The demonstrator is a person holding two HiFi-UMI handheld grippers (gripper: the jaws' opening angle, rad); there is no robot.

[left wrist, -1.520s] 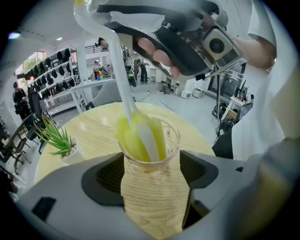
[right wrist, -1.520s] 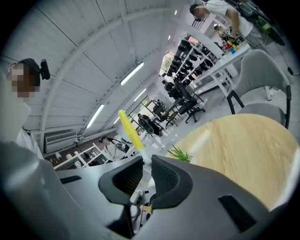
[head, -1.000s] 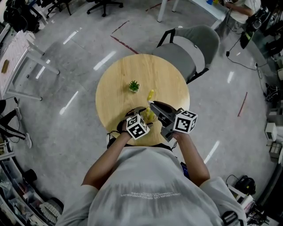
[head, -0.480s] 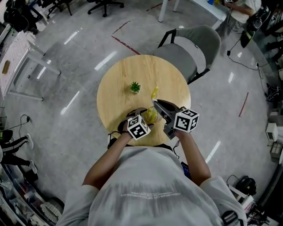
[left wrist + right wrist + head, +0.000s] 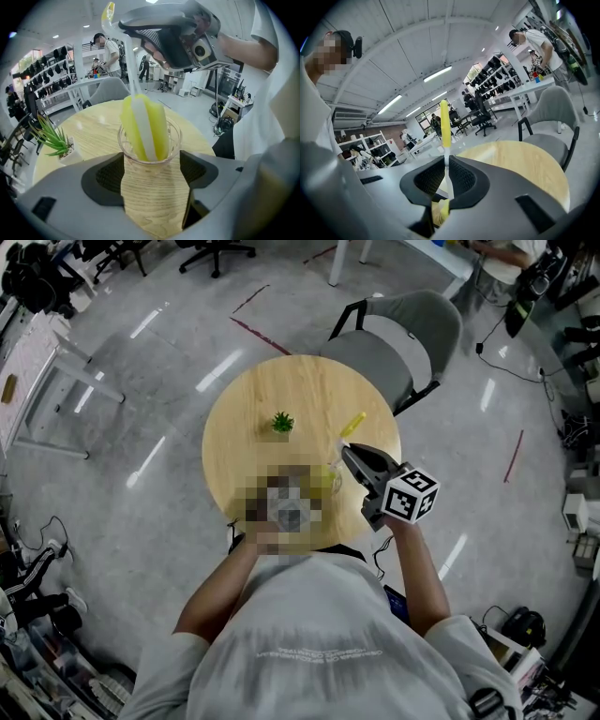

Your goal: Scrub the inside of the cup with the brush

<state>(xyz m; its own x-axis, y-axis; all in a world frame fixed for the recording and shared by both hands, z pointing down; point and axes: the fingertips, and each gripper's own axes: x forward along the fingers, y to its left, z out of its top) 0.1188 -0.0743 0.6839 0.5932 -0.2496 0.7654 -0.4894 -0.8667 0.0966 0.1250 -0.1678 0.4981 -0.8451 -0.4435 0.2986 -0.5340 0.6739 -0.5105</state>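
Right gripper [image 5: 349, 454] has shifted right and a bit farther out versus 0.5 s ago, and the brush [image 5: 353, 424] has tilted with it: the yellow handle end now points to the far right, where it sat closer to the middle of the tabletop [image 5: 244, 418] before. Plant [image 5: 282, 422] and chair [image 5: 403, 334] are unchanged. In the right gripper view the jaws are together, clamped on the thin white stem of the brush, with the yellow handle section sticking up past them. Left gripper [image 5: 151, 173] has its jaws clamped on the cup [image 5: 150, 145], one dark textured pad on each side of the wall. The cup is clear glass, round, with a faceted rim; wood grain shows through it. It sits at the near side of the tabletop, right of centre, just in front of the person; I cannot tell whether its base touches the wood. The brush head is down inside the cup: soft-looking sponge, yellow-green with a white stripe down the middle, filling most of the opening and rising above the rim. The tabletop is round, light wood. The plant is small, spiky and green, in a white pot, well apart from the cup on the far left. The chair is grey with a black frame, against the far right edge. The right gripper's cube carries black-and-white square markers.
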